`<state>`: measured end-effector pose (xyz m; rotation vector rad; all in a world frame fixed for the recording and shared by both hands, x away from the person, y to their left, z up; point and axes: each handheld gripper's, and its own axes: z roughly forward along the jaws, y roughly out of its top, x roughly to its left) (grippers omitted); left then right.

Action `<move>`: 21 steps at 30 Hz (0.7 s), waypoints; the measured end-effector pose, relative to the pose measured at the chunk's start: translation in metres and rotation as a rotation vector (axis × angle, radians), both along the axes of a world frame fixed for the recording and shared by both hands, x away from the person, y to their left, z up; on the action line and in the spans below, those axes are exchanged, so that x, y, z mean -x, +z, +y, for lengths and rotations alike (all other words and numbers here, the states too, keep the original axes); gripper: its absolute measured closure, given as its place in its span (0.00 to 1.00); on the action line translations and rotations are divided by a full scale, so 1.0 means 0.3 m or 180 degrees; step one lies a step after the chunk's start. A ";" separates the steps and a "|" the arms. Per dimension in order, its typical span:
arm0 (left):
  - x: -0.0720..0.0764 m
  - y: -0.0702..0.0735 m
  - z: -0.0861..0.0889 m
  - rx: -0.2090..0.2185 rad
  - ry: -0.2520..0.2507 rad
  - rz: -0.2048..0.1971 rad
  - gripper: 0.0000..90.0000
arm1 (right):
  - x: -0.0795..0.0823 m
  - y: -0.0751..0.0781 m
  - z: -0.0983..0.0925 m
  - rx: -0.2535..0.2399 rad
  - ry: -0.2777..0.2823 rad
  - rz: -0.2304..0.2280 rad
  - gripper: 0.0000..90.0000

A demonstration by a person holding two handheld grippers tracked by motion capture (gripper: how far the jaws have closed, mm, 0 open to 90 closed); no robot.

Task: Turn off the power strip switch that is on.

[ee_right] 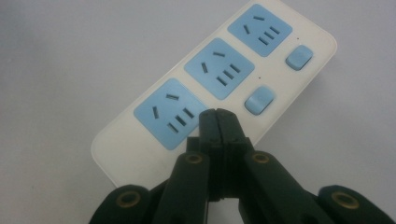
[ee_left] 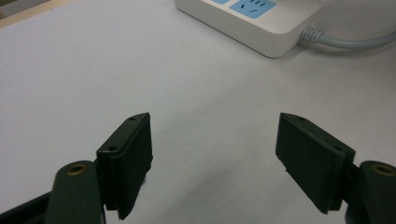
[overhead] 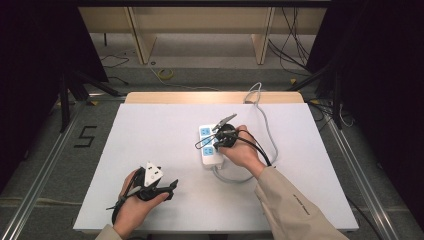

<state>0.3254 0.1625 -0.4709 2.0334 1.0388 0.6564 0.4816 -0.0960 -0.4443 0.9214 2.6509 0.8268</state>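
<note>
While the right claw (ee_right: 217, 114) is pressing its jaws fully together with nothing between them, its tips are hovering over the near end of a white power strip (ee_right: 233, 79), just beside the nearest blue socket face. Seen from the high view, the strip (overhead: 209, 146) is lying at centre frame on the white tabletop (overhead: 150, 135), its grey cable (overhead: 267, 131) looping off toward the upper right of the frame. At lower left of the high view, the left claw (overhead: 170, 187) is resting in the person's hand, well apart from the strip. Its jaws are standing wide open over bare tabletop, gripping nothing.
</note>
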 end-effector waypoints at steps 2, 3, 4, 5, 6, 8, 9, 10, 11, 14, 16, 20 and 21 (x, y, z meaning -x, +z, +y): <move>0.000 0.000 -0.001 0.0004 0.0002 0.0002 0.30 | -0.001 -0.001 0.001 0.0004 -0.0003 0.0013 1.00; 0.000 0.000 0.000 -0.0008 -0.0005 0.0007 0.30 | -0.001 -0.001 0.001 0.0012 -0.0006 0.0010 1.00; 0.000 0.000 0.000 -0.0009 -0.0011 0.0007 0.30 | -0.001 -0.001 0.001 0.0021 -0.0010 0.0010 1.00; 0.000 0.000 0.000 -0.0009 -0.0011 0.0008 0.30 | -0.002 -0.002 0.002 0.0023 -0.0014 0.0013 1.00; 0.000 0.000 0.000 -0.0010 -0.0012 0.0007 0.30 | -0.002 -0.002 0.001 0.0032 -0.0006 0.0018 1.00; -0.001 0.000 0.001 -0.0011 -0.0008 0.0005 0.30 | -0.003 -0.004 0.002 0.0034 -0.0003 0.0017 1.00; -0.001 -0.001 0.000 -0.0001 -0.0004 -0.0001 0.30 | -0.003 -0.005 0.003 0.0032 -0.0005 0.0024 1.00; -0.001 -0.001 0.000 0.0007 -0.0002 0.0003 0.30 | -0.003 -0.005 0.004 0.0036 0.0003 0.0018 1.00; -0.001 0.000 0.000 -0.0007 -0.0010 0.0007 0.30 | -0.003 -0.005 0.005 0.0039 0.0002 0.0030 1.00; -0.001 0.000 0.000 -0.0008 -0.0012 0.0006 0.30 | -0.003 -0.006 0.009 0.0059 0.0008 0.0026 1.00; -0.001 -0.001 0.000 0.0003 0.0000 0.0000 0.30 | -0.004 -0.006 0.010 0.0059 0.0006 0.0020 1.00; -0.001 -0.001 0.000 0.0002 0.0003 0.0000 0.30 | -0.004 -0.006 0.011 0.0069 -0.0018 0.0025 1.00; -0.001 -0.001 0.000 0.0004 0.0003 0.0002 0.30 | -0.003 -0.005 0.012 0.0076 -0.0021 0.0023 1.00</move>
